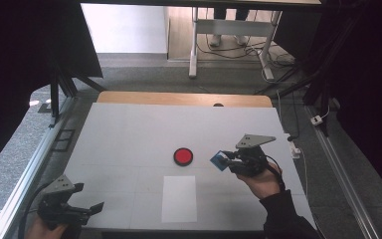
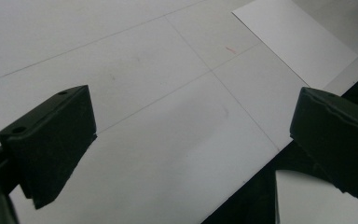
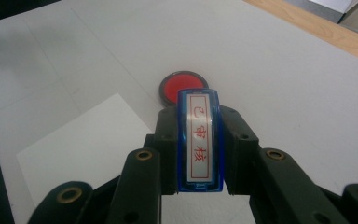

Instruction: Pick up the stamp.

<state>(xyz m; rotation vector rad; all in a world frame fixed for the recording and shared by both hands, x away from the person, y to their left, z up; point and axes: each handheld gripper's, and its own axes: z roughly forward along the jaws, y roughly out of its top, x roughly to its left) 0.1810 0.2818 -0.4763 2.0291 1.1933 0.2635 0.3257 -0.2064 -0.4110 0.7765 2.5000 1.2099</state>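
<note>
Blue stamp [image 3: 199, 140] clamped in right tool [image 3: 198, 144] near red ink pad [image 3: 182, 88]; left tool [image 2: 191, 144] apart.

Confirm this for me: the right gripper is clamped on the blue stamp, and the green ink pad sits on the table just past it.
One thing is off: the ink pad is red, not green, as the right gripper view shows. The rest holds: the right gripper is clamped on the blue stamp, and the pad sits on the table just past it.

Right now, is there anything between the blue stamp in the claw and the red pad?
Nothing: in the high view, bare white table separates the stamp from the pad.
</note>
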